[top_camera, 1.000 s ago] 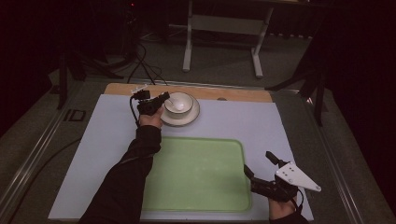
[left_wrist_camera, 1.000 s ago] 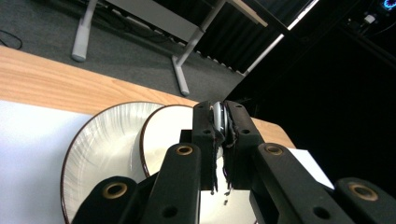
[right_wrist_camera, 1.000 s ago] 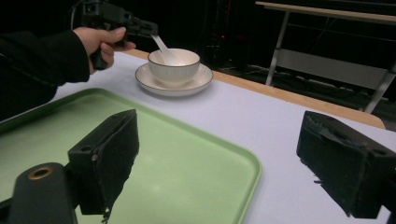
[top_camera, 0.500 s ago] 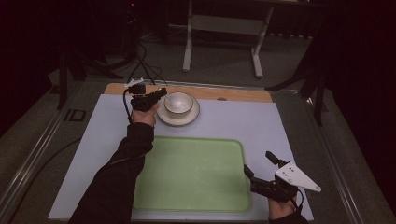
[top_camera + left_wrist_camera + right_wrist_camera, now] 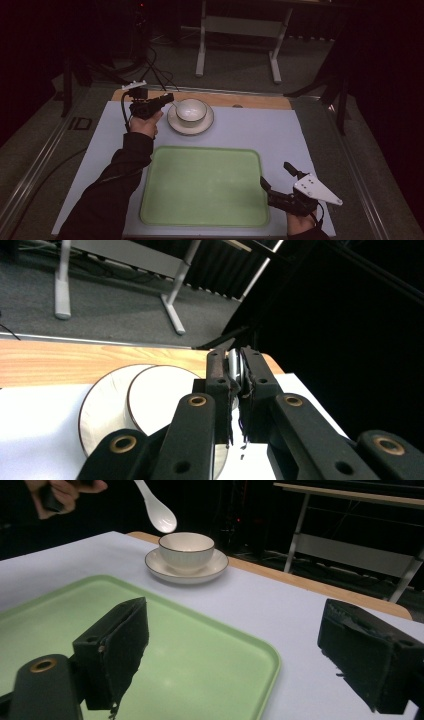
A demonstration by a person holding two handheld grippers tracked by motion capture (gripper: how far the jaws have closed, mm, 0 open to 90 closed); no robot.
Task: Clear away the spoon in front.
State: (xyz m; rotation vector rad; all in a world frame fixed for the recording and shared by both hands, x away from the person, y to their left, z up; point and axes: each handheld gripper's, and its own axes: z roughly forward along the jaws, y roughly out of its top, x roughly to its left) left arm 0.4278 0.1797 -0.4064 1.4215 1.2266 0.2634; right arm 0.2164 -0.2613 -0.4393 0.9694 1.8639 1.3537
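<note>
A white bowl (image 5: 190,110) (image 5: 186,547) (image 5: 160,395) stands on a white saucer (image 5: 190,126) (image 5: 212,571) (image 5: 97,407) at the far middle of the table. My left gripper (image 5: 168,98) (image 5: 236,366) is shut on the handle of a white spoon (image 5: 159,512) (image 5: 233,362). It holds the spoon in the air just left of the bowl, the spoon's scoop hanging above the rim. My right gripper (image 5: 277,176) (image 5: 235,630) stands open with nothing between its jaws, low over the right front corner of the green tray (image 5: 202,185) (image 5: 150,630).
A pale blue mat (image 5: 260,130) covers the table, with a wooden strip (image 5: 250,100) along its far edge. Past the table stand a metal frame (image 5: 237,45) and cables (image 5: 155,65) on the floor.
My left gripper has drawn back a little to the left from over the bowl, with the spoon in it. The right gripper has stayed put.
</note>
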